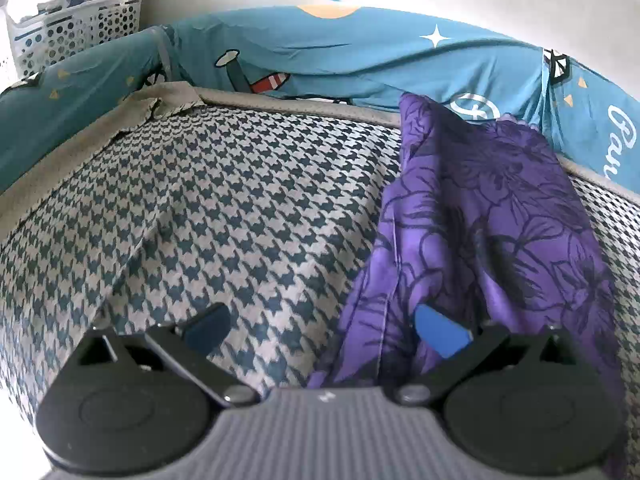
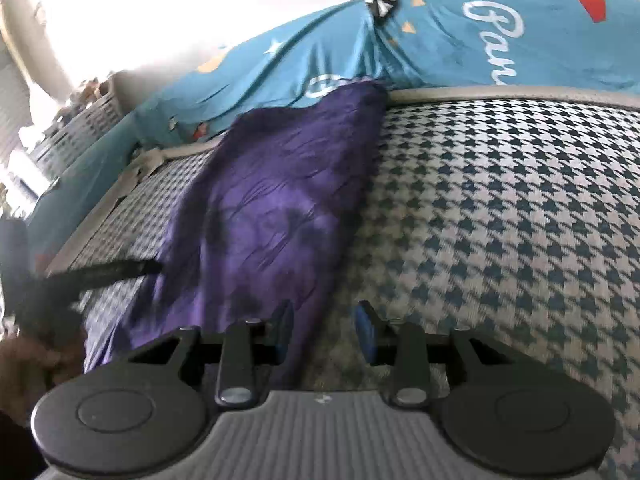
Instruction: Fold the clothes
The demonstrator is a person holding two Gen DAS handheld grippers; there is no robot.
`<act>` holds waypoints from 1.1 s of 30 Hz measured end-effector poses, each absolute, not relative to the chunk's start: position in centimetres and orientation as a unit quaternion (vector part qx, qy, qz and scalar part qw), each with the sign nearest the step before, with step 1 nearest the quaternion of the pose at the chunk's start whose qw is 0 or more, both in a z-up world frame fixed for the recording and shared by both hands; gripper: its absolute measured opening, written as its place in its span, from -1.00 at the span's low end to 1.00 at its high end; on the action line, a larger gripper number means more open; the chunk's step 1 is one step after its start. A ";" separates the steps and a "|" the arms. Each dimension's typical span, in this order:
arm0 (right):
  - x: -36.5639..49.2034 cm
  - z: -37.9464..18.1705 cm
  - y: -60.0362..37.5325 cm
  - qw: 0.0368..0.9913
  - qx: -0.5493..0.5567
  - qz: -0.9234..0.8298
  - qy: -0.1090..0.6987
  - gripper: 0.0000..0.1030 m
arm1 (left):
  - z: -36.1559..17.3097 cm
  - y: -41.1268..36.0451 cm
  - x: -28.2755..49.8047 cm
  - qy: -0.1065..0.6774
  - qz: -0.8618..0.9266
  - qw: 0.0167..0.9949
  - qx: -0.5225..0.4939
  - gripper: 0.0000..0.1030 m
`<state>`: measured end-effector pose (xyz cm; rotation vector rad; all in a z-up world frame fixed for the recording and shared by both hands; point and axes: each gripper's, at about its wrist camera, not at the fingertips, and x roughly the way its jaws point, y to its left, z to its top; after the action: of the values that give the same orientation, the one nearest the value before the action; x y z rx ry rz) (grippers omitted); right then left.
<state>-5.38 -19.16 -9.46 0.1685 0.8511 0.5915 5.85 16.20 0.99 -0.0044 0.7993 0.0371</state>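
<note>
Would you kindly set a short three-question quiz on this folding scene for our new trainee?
1. True or false: the purple garment lies on the houndstooth cover.
2. What stands at the far left in the left wrist view? A) white basket B) red bucket C) wooden chair
3. In the left wrist view, the left tool stands ____.

Key: 1 true. 2 A, the white basket. 3 open.

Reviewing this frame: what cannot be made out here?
- Purple garment: near end hidden behind the left tongs; type unclear.
- Right wrist view: motion-blurred; garment print smeared, right tongs open.
- Laundry basket: contents overexposed, cut by the left edge.
- Teal bedding: lettering cut off by the right edge.
</note>
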 end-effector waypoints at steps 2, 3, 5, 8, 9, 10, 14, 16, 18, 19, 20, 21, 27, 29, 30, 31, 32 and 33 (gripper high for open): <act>-4.3 -9.5 -18.9 0.865 0.085 0.281 0.408 -0.33 | 0.9 16.2 6.2 0.390 0.020 0.920 -0.001 1.00; -3.8 -9.5 -18.6 0.866 0.081 0.280 0.407 -0.32 | 0.8 16.2 6.4 0.392 0.020 0.920 -0.001 1.00; -2.9 -9.5 -18.1 0.868 0.075 0.278 0.405 -0.30 | 0.6 16.2 6.8 0.394 0.022 0.919 -0.001 1.00; -1.6 -9.9 -17.5 0.868 0.076 0.276 0.405 -0.18 | 0.2 16.2 7.3 0.399 0.025 0.917 -0.002 1.00; -1.3 -10.0 -17.4 0.868 0.078 0.275 0.406 -0.16 | 0.1 16.2 7.5 0.401 0.025 0.916 -0.003 1.00; -0.9 -10.0 -17.2 0.867 0.081 0.275 0.406 -0.16 | 0.0 16.2 7.6 0.403 0.025 0.915 -0.003 1.00; 0.3 -10.5 -16.6 0.864 0.093 0.281 0.407 -0.15 | -0.3 16.3 8.0 0.404 0.029 0.914 -0.001 1.00; 0.8 -10.8 -16.1 0.864 0.093 0.282 0.407 -0.15 | -0.4 16.3 8.2 0.404 0.033 0.914 0.000 1.00; 1.2 -11.0 -15.8 0.863 0.095 0.283 0.406 -0.15 | -0.6 16.3 8.4 0.405 0.038 0.914 0.002 1.00; 1.3 -11.2 -15.6 0.863 0.097 0.284 0.406 -0.16 | -0.7 16.3 8.6 0.405 0.040 0.913 0.004 1.00; 1.5 -11.3 -15.5 0.863 0.097 0.285 0.406 -0.16 | -0.8 16.3 8.7 0.406 0.042 0.913 0.004 1.00; 1.6 -11.4 -15.3 0.862 0.097 0.286 0.407 -0.23 | -0.9 16.3 8.9 0.407 0.044 0.912 0.005 1.00; 1.6 -11.4 -14.6 0.866 0.086 0.286 0.401 -0.74 | -1.4 16.3 9.7 0.414 0.050 0.909 0.002 1.00; 1.4 -11.0 -14.6 0.869 0.079 0.283 0.398 -0.80 | -1.5 16.3 9.7 0.412 0.053 0.910 0.004 1.00; 1.3 -10.9 -14.8 0.870 0.081 0.281 0.397 -0.84 | -1.5 16.2 9.7 0.410 0.053 0.910 0.005 1.00; 1.3 -10.7 -15.0 0.871 0.085 0.278 0.397 -0.85 | -1.5 16.2 9.7 0.409 0.053 0.911 0.007 1.00; 1.3 -10.6 -15.2 0.871 0.089 0.274 0.398 -0.87 | -1.4 16.2 9.6 0.408 0.054 0.911 0.009 1.00; 1.3 -10.6 -15.3 0.871 0.091 0.271 0.399 -0.89 | -1.4 16.1 9.4 0.406 0.054 0.912 0.011 1.00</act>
<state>1.27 -15.31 -10.58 0.1912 0.8345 0.5656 9.45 16.15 -1.36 0.0220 0.8357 0.1121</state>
